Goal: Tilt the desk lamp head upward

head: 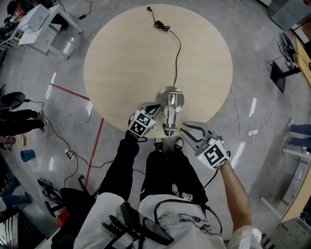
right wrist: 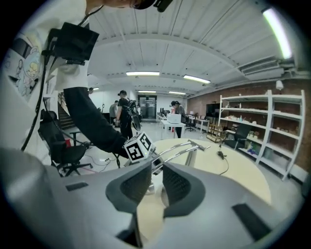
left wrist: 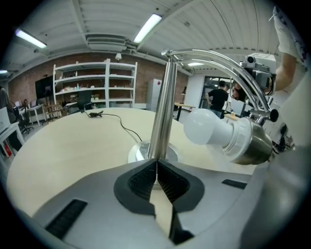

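Observation:
A chrome desk lamp (head: 170,103) stands at the near edge of the round table (head: 121,58), and its head (head: 168,128) overhangs the edge toward me. In the left gripper view its pole (left wrist: 163,112) rises just beyond the jaws, with the white bulb (left wrist: 206,127) and metal shade (left wrist: 253,146) to the right. My left gripper (head: 159,107) (left wrist: 156,161) is shut with its tips touching, right in front of the pole near the base; whether it touches the pole I cannot tell. My right gripper (head: 186,127) (right wrist: 156,170) is open and holds nothing, just right of the lamp head.
The lamp's black cord (head: 177,48) runs across the table to a plug (head: 149,8) at the far edge. Red tape (head: 95,151) and cables lie on the floor. A white desk (head: 39,22) stands far left, shelves (left wrist: 95,85) beyond, and people (right wrist: 124,114) stand in the room.

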